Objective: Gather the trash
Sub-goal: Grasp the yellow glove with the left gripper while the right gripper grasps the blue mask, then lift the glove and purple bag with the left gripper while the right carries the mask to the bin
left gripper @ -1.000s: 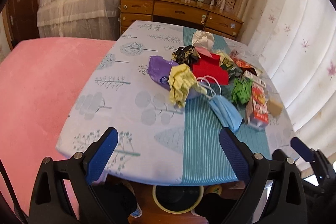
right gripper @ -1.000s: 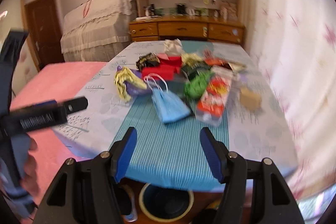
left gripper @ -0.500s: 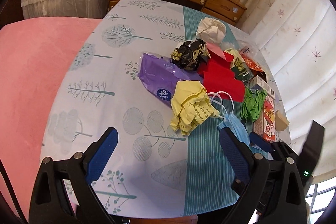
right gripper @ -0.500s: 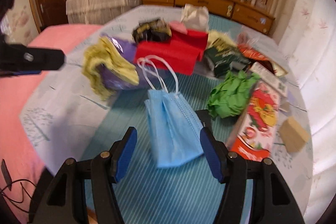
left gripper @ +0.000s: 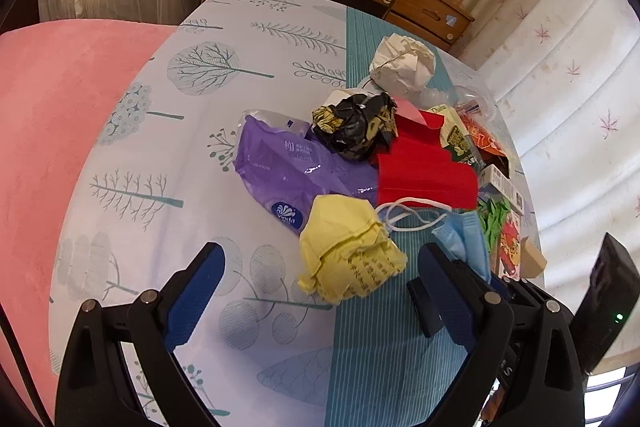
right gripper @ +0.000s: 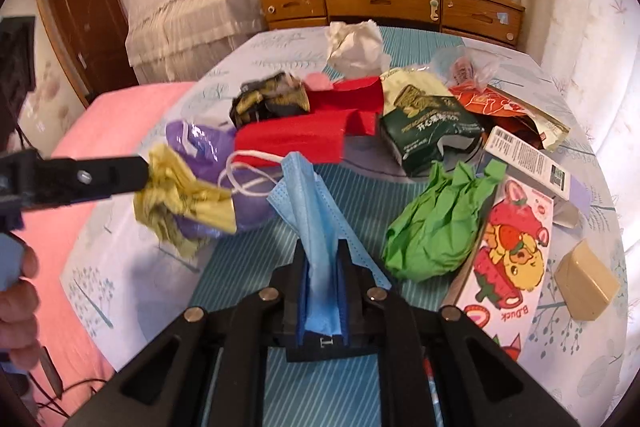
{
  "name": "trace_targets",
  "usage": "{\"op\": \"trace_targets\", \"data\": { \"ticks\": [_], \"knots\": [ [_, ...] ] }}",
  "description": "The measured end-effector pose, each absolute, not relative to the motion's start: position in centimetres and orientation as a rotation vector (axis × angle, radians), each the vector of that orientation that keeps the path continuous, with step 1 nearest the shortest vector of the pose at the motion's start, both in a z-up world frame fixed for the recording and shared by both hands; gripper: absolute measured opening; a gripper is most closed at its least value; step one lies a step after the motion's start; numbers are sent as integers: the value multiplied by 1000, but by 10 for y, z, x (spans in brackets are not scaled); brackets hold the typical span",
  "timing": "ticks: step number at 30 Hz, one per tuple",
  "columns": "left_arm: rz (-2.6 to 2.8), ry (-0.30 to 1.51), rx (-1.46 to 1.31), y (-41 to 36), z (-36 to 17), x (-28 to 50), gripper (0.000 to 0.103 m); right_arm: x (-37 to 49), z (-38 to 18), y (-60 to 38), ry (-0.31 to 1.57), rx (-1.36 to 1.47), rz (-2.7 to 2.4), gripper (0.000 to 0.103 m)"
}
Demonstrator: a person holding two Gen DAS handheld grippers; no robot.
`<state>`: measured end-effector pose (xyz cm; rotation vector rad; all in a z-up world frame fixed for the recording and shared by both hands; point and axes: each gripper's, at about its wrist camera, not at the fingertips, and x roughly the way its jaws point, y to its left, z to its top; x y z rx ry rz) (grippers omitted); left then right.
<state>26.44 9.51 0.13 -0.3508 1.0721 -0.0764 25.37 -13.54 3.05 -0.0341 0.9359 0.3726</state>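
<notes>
A pile of trash lies on the tree-print tablecloth point(left gripper: 160, 131). My right gripper point(right gripper: 320, 259) is shut on a blue face mask point(right gripper: 308, 195), whose pleated body bunches up between the pads; its white ear loops point(right gripper: 248, 171) trail toward the pile. My left gripper point(left gripper: 320, 279) stands open just above the cloth, with a crumpled yellow paper point(left gripper: 348, 247) between its blue fingertips, which stand apart from the paper on both sides. In the right wrist view one left finger point(right gripper: 80, 179) reaches the yellow paper point(right gripper: 180, 195) from the left.
Beyond lie a purple plastic wrapper point(left gripper: 280, 171), red paper point(left gripper: 424, 167), a black-gold wad point(left gripper: 356, 127), a white wad point(left gripper: 404, 63), green paper point(right gripper: 436, 223), a dark green packet point(right gripper: 428, 131), a strawberry box point(right gripper: 512, 259) and a tan block point(right gripper: 586, 281). A pink surface point(left gripper: 40, 127) borders the table's left.
Both grippers came forward and down over the table to the pile. The right jaws closed on the blue mask. The left gripper now straddles the yellow paper.
</notes>
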Motion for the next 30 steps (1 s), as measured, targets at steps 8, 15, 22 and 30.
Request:
{"op": "trace_targets", "data": {
  "ticks": [8, 15, 22, 30],
  "knots": [
    [-94, 1164, -380, 83, -23, 275, 41, 250, 32, -133, 935, -20, 381, 12],
    [-108, 1061, -356, 81, 4, 240, 32, 228, 45, -140, 916, 30, 404, 12],
    [-134, 929, -323, 82, 52, 188, 31, 200, 97, -150, 782, 88, 401, 11],
    [-174, 847, -292, 75, 85, 139, 31, 156, 140, -155, 662, 106, 409, 11]
  ]
}}
